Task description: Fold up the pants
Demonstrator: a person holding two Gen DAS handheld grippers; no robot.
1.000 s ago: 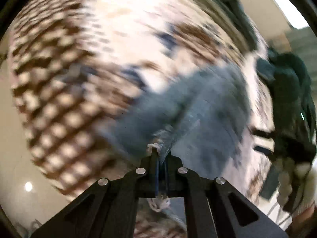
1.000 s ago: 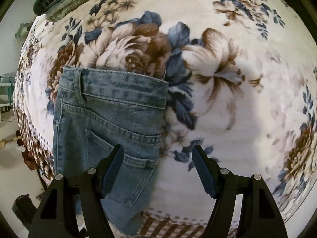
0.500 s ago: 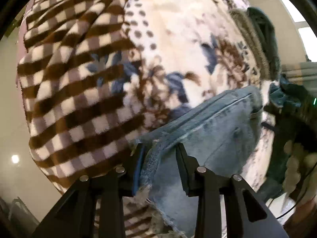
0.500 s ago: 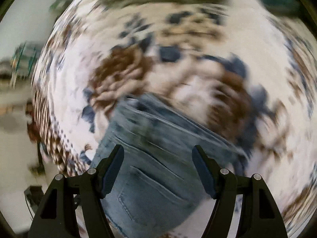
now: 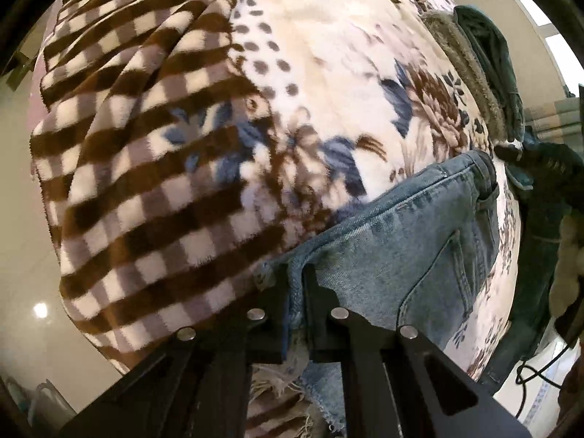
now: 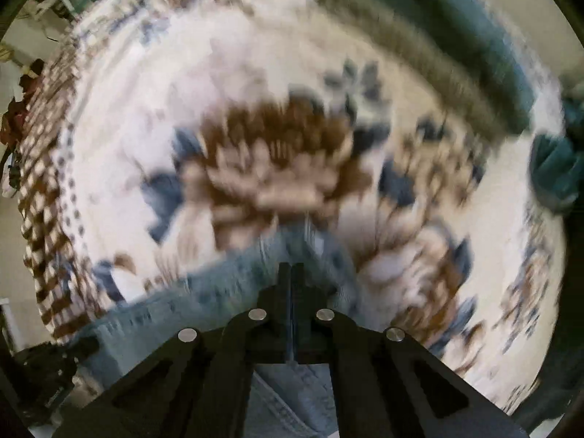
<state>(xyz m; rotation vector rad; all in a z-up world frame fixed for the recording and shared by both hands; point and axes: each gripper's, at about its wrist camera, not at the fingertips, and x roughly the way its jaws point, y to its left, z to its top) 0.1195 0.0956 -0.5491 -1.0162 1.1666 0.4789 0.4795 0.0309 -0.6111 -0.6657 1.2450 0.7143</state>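
Light blue jeans [image 5: 412, 248] lie folded on a floral blanket [image 5: 328, 73], waistband at the far end, frayed hem near the camera. My left gripper [image 5: 296, 273] is shut on the near folded edge of the jeans. In the blurred right wrist view the jeans [image 6: 204, 292] lie under my right gripper [image 6: 292, 270], whose jaws are closed together on the denim at the waistband edge. The other gripper and a gloved hand [image 5: 547, 189] show at the right of the left wrist view, at the waistband.
The blanket's brown checked border [image 5: 146, 182] hangs over the bed's edge on the left. Dark green and grey clothes [image 5: 485, 54] are piled at the far side; they also show in the right wrist view [image 6: 474, 54]. Pale floor [image 5: 22, 255] lies beyond the edge.
My right gripper swung from open above the back pocket to the waistband and shut on it. My left gripper opened half a second ago and is shut again on the jeans' near edge.
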